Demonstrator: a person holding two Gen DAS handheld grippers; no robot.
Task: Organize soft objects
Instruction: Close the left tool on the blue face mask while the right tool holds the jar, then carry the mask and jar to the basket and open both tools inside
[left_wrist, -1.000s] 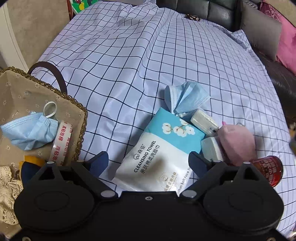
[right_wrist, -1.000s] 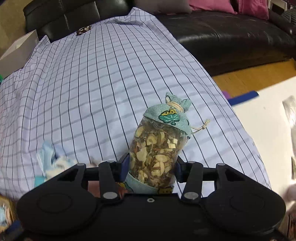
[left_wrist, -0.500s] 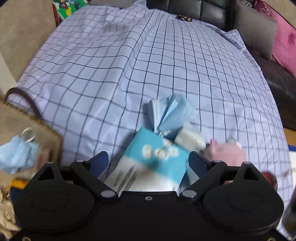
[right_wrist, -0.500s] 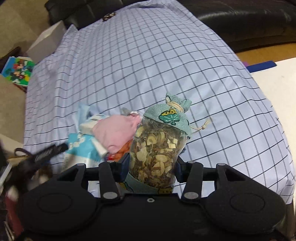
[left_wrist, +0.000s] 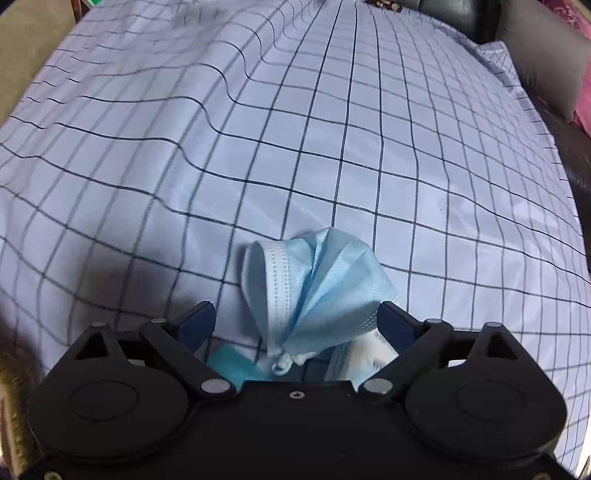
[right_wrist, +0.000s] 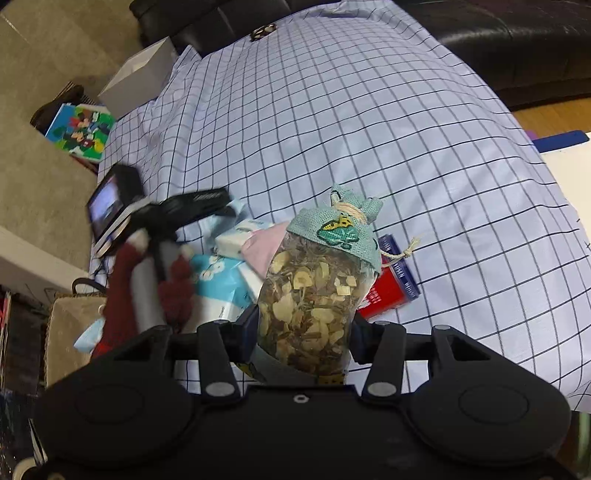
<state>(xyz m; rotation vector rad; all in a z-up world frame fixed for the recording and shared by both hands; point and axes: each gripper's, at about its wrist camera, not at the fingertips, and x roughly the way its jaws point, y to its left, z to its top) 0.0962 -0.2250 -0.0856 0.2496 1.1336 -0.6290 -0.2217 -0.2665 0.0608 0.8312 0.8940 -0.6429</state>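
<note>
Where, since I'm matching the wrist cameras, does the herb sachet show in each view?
Left wrist: not in it.
Right wrist: herb sachet at centre, clamped in the right gripper.
Shared landmark: blue towel pack, bottom centre-left in left view, left of sachet in right.

Towel pack (left_wrist: 231, 363) mostly hidden beneath blue mask (left_wrist: 314, 291).

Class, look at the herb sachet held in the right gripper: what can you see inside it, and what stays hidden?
Through the herb sachet's clear front, dried slices and twiggy bits show. Its teal burlap top covers whatever sits higher, and the right hand-held gripper hides the bottom end.
</note>
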